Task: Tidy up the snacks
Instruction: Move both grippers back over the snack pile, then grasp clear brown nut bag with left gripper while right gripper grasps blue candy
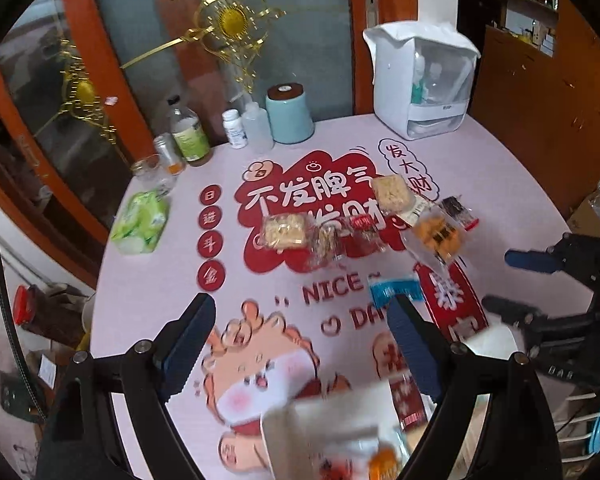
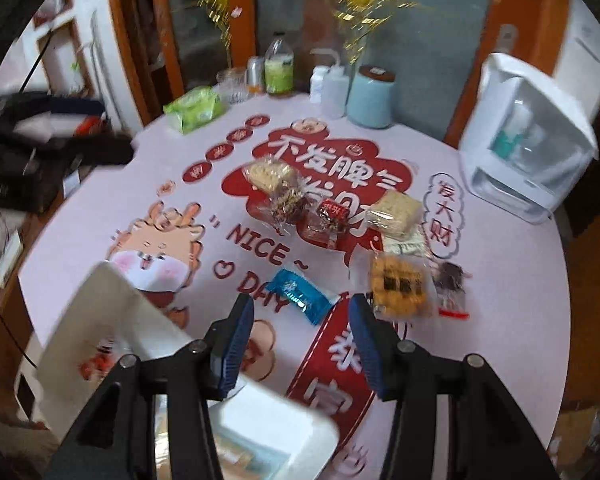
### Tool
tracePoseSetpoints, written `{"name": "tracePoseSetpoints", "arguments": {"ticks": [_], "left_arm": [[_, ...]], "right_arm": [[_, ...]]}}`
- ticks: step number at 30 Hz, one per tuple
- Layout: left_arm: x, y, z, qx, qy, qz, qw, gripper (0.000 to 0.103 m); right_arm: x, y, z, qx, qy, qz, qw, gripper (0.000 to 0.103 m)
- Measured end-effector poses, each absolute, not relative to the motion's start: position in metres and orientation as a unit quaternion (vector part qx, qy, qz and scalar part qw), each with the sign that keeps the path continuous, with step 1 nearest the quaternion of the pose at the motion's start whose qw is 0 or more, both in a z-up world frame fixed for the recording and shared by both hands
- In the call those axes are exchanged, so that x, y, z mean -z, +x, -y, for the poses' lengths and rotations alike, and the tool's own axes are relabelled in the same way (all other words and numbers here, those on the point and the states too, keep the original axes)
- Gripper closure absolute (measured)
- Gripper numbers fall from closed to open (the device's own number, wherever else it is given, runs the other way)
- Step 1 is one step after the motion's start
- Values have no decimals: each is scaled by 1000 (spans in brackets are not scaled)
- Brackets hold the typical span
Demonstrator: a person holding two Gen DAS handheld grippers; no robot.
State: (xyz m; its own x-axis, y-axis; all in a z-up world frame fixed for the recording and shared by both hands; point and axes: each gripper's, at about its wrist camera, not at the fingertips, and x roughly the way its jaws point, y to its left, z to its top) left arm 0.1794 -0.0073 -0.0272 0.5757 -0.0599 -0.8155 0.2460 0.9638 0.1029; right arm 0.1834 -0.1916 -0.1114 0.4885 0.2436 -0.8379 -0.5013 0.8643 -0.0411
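Several wrapped snacks lie mid-table on the pink printed cloth: a blue packet (image 2: 300,296) (image 1: 394,289), an orange biscuit pack (image 2: 400,286) (image 1: 436,236), two pale noodle cakes (image 2: 394,214) (image 2: 270,174), a red candy (image 2: 330,216) and a dark packet (image 2: 452,284). A white box (image 2: 112,332) with snacks inside stands at the near left; it also shows blurred in the left wrist view (image 1: 340,432). My left gripper (image 1: 302,332) is open and empty above the box. My right gripper (image 2: 302,320) is open and empty, just short of the blue packet.
At the table's far edge stand a green tissue pack (image 2: 194,108), bottles (image 2: 278,66), a glass (image 1: 150,172), a light-blue canister (image 2: 370,96) and a white appliance (image 2: 528,136). A wooden glass-door cabinet (image 1: 160,40) is behind.
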Motion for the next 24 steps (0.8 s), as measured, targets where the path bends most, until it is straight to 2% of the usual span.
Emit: {"name": "tracePoseSetpoints", "arguments": {"ticks": [10, 14, 16, 17, 18, 20, 24], "left_arm": [[133, 295, 24, 107, 130, -515, 840, 16], [161, 306, 25, 107, 145, -528, 830, 16], [169, 312, 24, 110, 145, -533, 826, 16], [174, 315, 24, 110, 143, -536, 825, 16], [176, 319, 23, 109, 141, -538, 824, 16], [183, 325, 24, 109, 133, -544, 821, 16], [195, 342, 27, 106, 116, -554, 818, 16]], "right_arm": [[233, 251, 154, -284, -212, -549, 757, 53], [255, 268, 151, -274, -229, -560, 747, 53], [256, 278, 156, -281, -196, -561, 754, 52], [255, 282, 158, -276, -189, -559, 759, 58], [254, 285, 160, -268, -187, -553, 766, 68], [254, 292, 167, -262, -156, -559, 771, 72], [256, 299, 180, -243, -117, -559, 784, 72]]}}
